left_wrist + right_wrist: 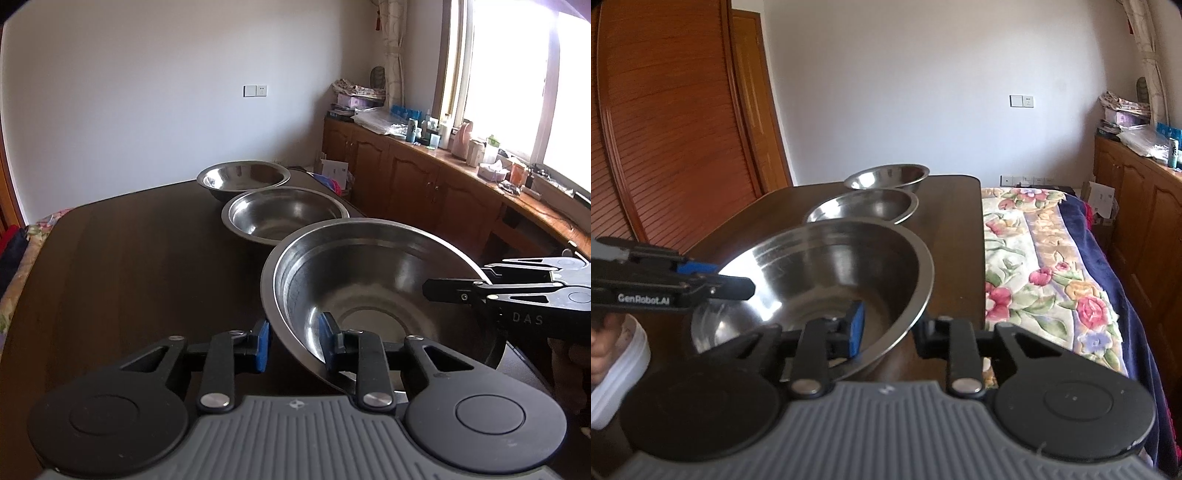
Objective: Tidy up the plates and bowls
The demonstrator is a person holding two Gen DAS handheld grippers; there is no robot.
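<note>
1. Three steel bowls line up on the dark table (110,258); the near bowl (369,280) sits tilted.
2. Left gripper (295,343) clamps its left rim.
3. Right gripper (886,332) clamps its right rim.

To the left of the nearest steel bowl (373,291) you had bare tabletop (129,258) to pass over; beyond it, two more bowls (284,214) (243,176) blocked the way.
</note>
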